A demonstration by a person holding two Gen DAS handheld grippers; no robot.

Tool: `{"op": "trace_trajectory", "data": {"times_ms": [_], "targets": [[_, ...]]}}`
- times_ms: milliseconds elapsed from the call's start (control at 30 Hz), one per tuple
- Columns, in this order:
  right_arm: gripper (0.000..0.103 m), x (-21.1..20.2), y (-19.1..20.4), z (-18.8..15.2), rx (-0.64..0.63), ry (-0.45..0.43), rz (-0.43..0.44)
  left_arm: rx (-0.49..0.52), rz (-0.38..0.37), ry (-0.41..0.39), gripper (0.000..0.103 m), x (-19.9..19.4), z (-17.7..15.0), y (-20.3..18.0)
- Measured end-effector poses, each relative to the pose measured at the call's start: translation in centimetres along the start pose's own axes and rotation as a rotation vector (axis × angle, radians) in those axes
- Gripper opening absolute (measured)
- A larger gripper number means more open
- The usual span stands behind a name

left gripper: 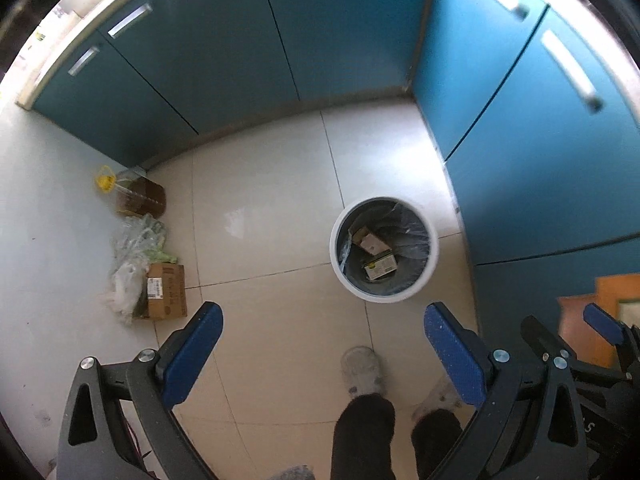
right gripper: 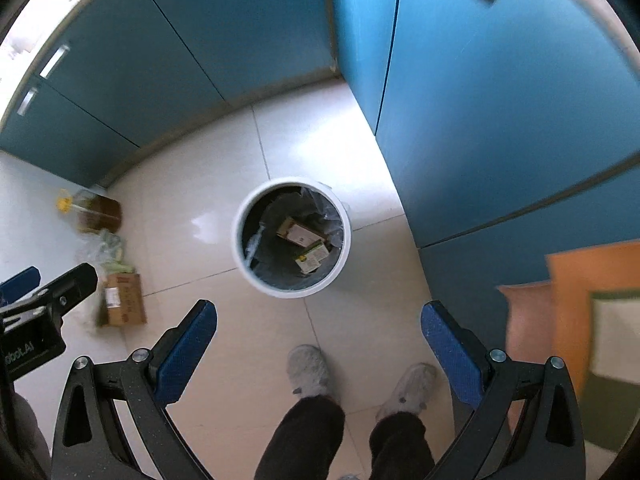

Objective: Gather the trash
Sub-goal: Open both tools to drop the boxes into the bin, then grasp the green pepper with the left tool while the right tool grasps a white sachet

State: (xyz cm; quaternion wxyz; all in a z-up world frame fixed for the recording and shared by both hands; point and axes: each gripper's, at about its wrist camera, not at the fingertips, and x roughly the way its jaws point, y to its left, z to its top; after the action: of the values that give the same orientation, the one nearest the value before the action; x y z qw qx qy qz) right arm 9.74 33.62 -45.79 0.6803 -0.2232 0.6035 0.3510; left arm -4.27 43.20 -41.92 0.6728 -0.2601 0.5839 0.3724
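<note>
The white trash bin (left gripper: pixel 384 249) stands on the tiled floor (left gripper: pixel 272 208) near the corner of the blue cabinets (left gripper: pixel 224 40), lined with a dark bag and holding two small cartons (right gripper: pixel 306 246). Both claws hang high above it, pointing down: the left claw (left gripper: pixel 324 344) is spread wide with nothing between its pads, and so is the right claw (right gripper: pixel 319 340). Only the left view shows the right claw's blue pads beside it; the right view catches an orange mat (right gripper: pixel 592 312). By the wall lie an oil bottle (left gripper: pixel 138 196), plastic bags (left gripper: pixel 132 264) and a cardboard box (left gripper: pixel 166 290). The person's slippers (right gripper: pixel 310 370) stand below the bin.
</note>
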Motion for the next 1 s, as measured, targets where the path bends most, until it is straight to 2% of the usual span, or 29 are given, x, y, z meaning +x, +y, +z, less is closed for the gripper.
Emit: {"op": "trace_trajectory", "data": {"times_ms": [133, 233, 300, 433, 500, 600, 700, 733, 867, 1000], "targets": [[0.103, -6.9, -0.3, -0.9, -0.016, -0.046, 0.041, -0.01, -0.002, -0.026, 0.103, -6.3, -1.2, -0.1], [0.103, -12.4, -1.2, -1.4, 0.005, -0.077, 0.096, -0.009, 0.032, -0.072, 0.103, -11.4, -1.9, -0.7], [0.103, -15.9, -2.5, -1.6, 0.039, -0.103, 0.13, -0.002, 0.017, -0.111, 0.103, -14.2, -2.0, -1.5], [0.103, -22.7, -8.5, -2.3, 0.153, -0.176, 0.146, 0.062, -0.016, -0.188, 0.103, -19.4, -1.7, -5.9], [0.103, -25.4, -12.2, -3.3, 0.229, -0.209, 0.123, 0.12, -0.033, -0.228, 0.103, -21.4, -1.4, -9.4], [0.103, -28.8, -20.4, -6.8, 0.411, -0.236, 0.062, 0.228, -0.077, -0.249, 0.103, -23.5, -2.2, -16.5], [0.103, -29.9, -29.3, -12.5, 0.647, -0.207, -0.026, 0.333, -0.122, -0.223, 0.103, -23.6, -4.1, -22.9], [0.103, -29.9, -32.8, -15.5, 0.753, -0.185, -0.06, 0.382, -0.134, -0.208, 0.103, -23.3, -5.2, -25.5], [0.103, -27.9, -41.6, -24.8, 1.027, -0.067, -0.146, 0.584, -0.147, -0.145, 0.103, -21.6, -9.4, -34.8], [0.101, -25.2, -44.7, -28.4, 1.062, -0.025, -0.157, 0.717, -0.147, -0.082, 0.103, -20.2, -12.3, -41.3]]}}
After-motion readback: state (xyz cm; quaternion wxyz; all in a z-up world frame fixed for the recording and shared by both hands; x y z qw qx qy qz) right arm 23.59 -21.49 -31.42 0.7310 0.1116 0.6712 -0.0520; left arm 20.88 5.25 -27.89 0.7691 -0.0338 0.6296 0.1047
